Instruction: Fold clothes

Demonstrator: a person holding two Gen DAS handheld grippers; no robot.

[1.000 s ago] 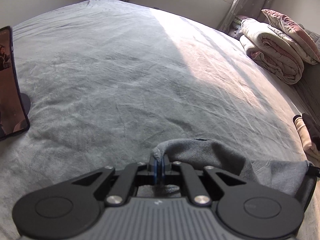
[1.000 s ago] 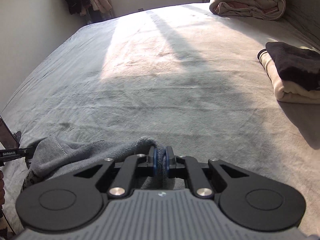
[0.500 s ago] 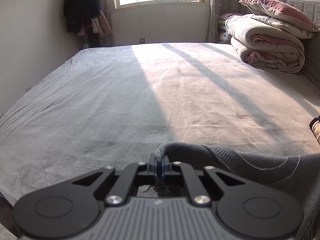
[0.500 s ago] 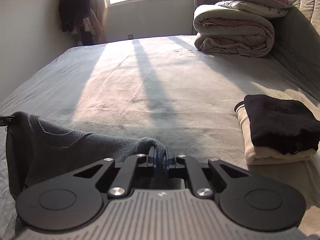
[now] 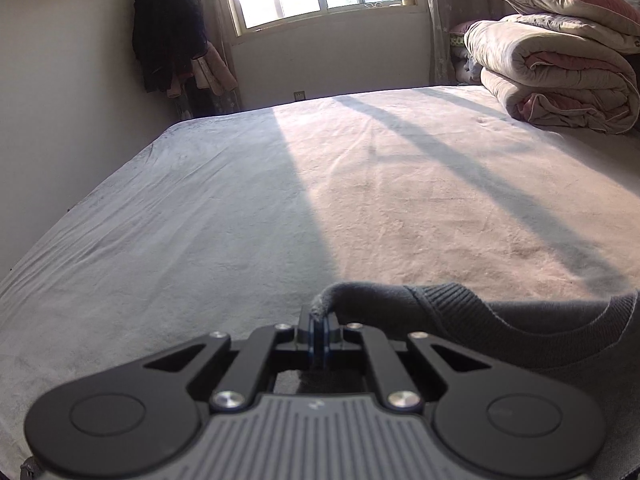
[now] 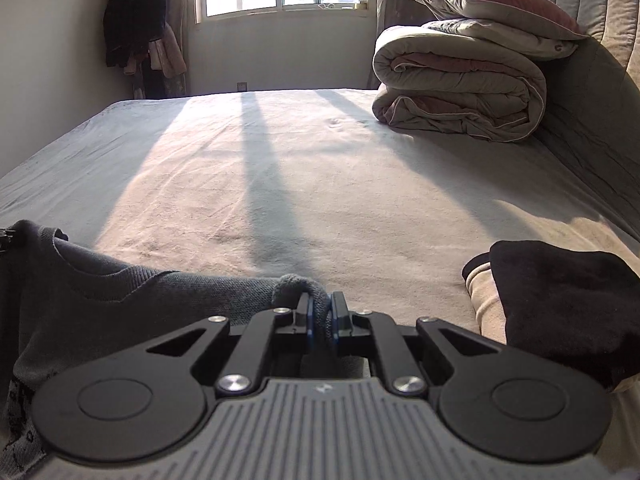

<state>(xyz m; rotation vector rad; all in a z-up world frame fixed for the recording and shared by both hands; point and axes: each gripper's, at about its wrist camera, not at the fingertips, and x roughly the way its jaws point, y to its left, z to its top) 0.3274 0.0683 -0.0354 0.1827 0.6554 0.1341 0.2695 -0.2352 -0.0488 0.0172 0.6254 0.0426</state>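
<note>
A dark grey knit sweater [image 5: 520,332] hangs stretched between my two grippers above the near edge of the bed. My left gripper [image 5: 319,324] is shut on one shoulder of it, with the ribbed collar running off to the right. My right gripper [image 6: 321,314] is shut on the other shoulder, and the sweater [image 6: 120,304] runs off to the left. The lower part of the sweater is hidden below both grippers.
The bed [image 5: 360,200] with a grey-beige cover spreads ahead, half in sunlight. A folded stack of black and cream clothes [image 6: 552,292] lies at the right. A rolled duvet and pillows [image 6: 460,80] sit at the head. Dark clothes [image 5: 168,32] hang by the window.
Both grippers have lifted and tilted up with the sweater, so the views now look level across the bed to the window. The sweater has come up off the bed and spread between them.
</note>
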